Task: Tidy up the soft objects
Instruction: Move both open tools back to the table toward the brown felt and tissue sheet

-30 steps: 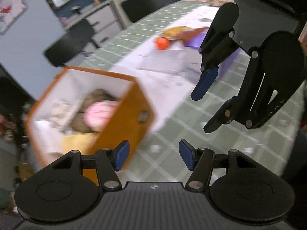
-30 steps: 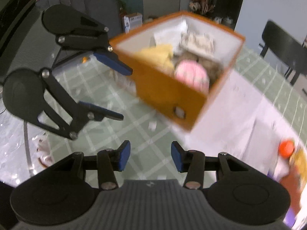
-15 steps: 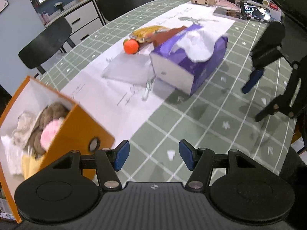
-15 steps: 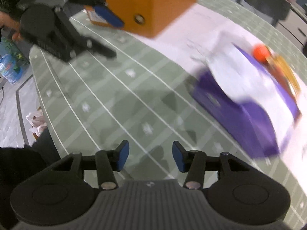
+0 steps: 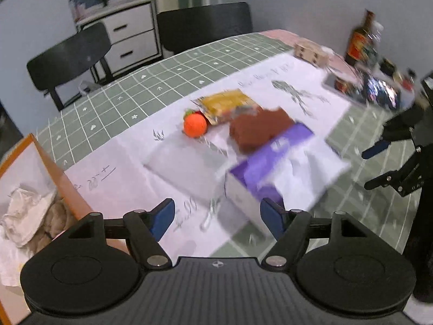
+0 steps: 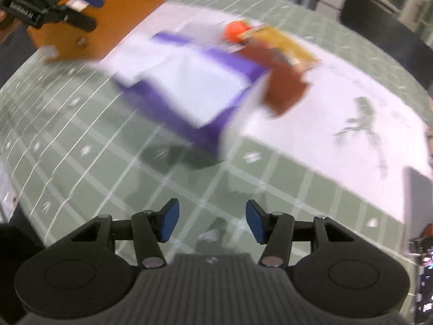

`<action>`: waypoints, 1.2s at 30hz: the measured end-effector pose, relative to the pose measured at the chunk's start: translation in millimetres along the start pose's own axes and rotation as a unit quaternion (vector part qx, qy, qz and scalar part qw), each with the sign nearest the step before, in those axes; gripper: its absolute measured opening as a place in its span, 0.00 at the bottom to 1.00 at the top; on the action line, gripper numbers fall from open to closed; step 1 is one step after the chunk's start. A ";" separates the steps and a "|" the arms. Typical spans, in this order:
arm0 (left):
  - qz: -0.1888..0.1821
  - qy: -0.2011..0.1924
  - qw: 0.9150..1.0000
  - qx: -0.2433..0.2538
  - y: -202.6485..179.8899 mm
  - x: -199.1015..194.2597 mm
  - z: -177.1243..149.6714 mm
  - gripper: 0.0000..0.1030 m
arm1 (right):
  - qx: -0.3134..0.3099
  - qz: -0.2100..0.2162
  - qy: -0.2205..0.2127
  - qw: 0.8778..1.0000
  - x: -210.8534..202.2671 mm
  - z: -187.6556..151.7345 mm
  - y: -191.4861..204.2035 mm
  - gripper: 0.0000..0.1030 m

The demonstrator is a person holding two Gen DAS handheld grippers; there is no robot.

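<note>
An orange box [image 5: 61, 178] at the left holds soft things: a white cloth [image 5: 25, 214] and a brown plush [image 5: 58, 219]. It also shows in the right wrist view [image 6: 108, 19]. A purple tissue box [image 5: 270, 168] with a white tissue sticking out lies mid-table, also in the right wrist view [image 6: 194, 86]. A brown soft block [image 5: 259, 128], an orange ball [image 5: 194, 125] and a yellow packet [image 5: 224, 104] lie behind it. My left gripper [image 5: 217, 215] is open and empty, just before the tissue box. My right gripper [image 6: 212, 220] is open and empty over the green cloth; it also shows at the left wrist view's right edge [image 5: 379, 162].
A white paper sheet [image 5: 121, 178] covers the middle of the green checked tablecloth [image 5: 151, 86]. Bottles and small items [image 5: 362, 46] crowd the far right end. Two black chairs [image 5: 203, 24] stand along the far side. A flat grey pad [image 5: 186, 162] lies beside the tissue box.
Both views have swung from the orange box toward the tissue box and the items behind it. The left gripper has come closer to the tissue box. Both grippers stay open.
</note>
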State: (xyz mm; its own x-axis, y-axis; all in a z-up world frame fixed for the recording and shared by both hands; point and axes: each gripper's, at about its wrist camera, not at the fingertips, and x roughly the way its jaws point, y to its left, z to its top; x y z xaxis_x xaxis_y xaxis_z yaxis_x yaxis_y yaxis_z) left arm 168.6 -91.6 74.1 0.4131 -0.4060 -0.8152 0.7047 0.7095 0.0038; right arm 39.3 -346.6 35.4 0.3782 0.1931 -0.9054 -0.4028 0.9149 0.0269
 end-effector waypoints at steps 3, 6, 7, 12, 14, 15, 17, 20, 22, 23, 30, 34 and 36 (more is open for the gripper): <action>-0.005 0.018 0.999 -0.029 9.6 18.6 19.5 0.83 | 0.009 -0.013 -0.020 1.000 -9.4 8.3 -25.4 0.54; -0.008 0.044 0.997 -0.058 22.7 46.1 36.6 0.84 | 0.017 -0.030 -0.029 0.999 -14.1 23.6 -48.3 0.54; -0.001 0.053 0.996 -0.068 26.8 55.6 39.9 0.84 | 0.018 -0.034 -0.031 0.999 -14.0 28.8 -54.0 0.54; 0.011 0.097 0.984 -0.151 51.6 103.0 50.2 0.84 | 0.013 -0.036 -0.037 0.999 1.6 63.0 -74.0 0.57; 0.009 0.117 0.974 -0.195 64.1 122.7 49.7 0.84 | 0.008 -0.035 -0.034 0.999 11.0 75.5 -77.2 0.58; 0.010 0.124 0.969 -0.212 69.0 129.6 48.9 0.84 | 0.003 -0.035 -0.033 0.999 15.4 82.0 -77.4 0.58; 0.006 0.129 0.963 -0.237 76.2 140.4 47.7 0.85 | -0.008 -0.037 -0.035 0.999 22.1 95.9 -78.3 0.68; -0.004 0.128 0.956 -0.264 80.7 151.0 45.6 0.87 | -0.022 -0.027 -0.044 0.998 30.3 114.8 -81.0 0.69; -0.007 0.130 0.955 -0.268 78.8 156.4 46.8 0.87 | -0.036 -0.020 -0.042 0.998 39.3 127.0 -82.5 0.69; -0.006 0.132 0.955 -0.266 77.2 159.4 46.9 0.87 | -0.043 -0.017 -0.040 0.998 44.3 131.0 -83.1 0.69; 0.005 0.132 0.958 -0.256 72.1 169.8 59.1 0.94 | -0.054 0.013 -0.015 0.998 80.9 158.8 -82.5 0.70; 0.009 0.129 0.960 -0.250 69.0 171.6 62.9 0.95 | -0.029 0.058 0.009 0.998 97.5 171.1 -83.4 0.74; 0.010 0.125 0.961 -0.245 67.6 172.3 64.4 0.95 | -0.028 0.072 0.020 0.997 105.6 175.6 -80.3 0.81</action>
State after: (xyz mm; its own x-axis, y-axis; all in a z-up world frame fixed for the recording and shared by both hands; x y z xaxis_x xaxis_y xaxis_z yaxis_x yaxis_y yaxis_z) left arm 324.6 -150.7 -28.9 0.2285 -0.2810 -0.9321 0.3163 0.9269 -0.2019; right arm 257.9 -337.5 12.0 0.2793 0.3051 -0.9104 -0.4968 0.8573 0.1349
